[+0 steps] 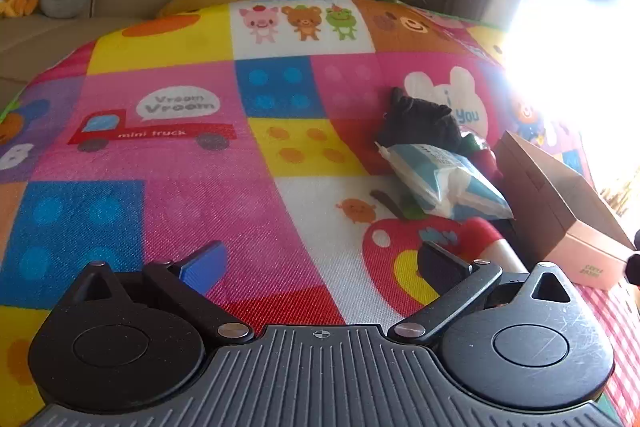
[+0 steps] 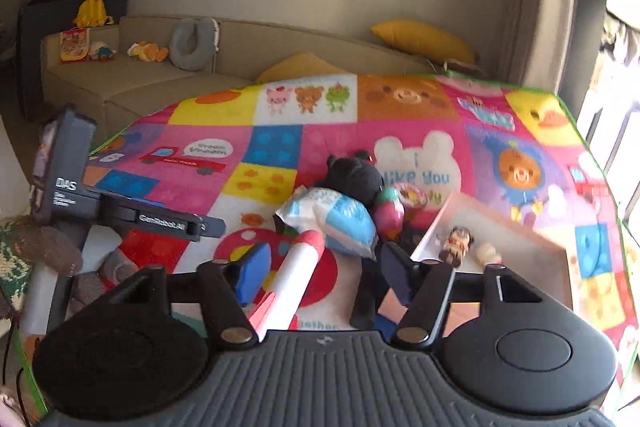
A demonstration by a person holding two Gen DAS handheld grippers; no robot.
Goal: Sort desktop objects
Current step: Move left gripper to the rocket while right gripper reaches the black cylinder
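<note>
Marker (image 2: 294, 277), red cap pointing away

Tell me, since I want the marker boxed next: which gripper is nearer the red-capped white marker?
Right. The right gripper hangs open directly over the marker; the left gripper sits beside it, to its left.

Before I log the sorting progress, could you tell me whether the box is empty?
Not empty: the right wrist view looks into the open box, where a small figurine and a pale round item lie.

White marker (image 2: 294, 277), red cap, tilted on mat; tissue pack (image 2: 334, 223) beside pink box (image 2: 504, 239).
</note>
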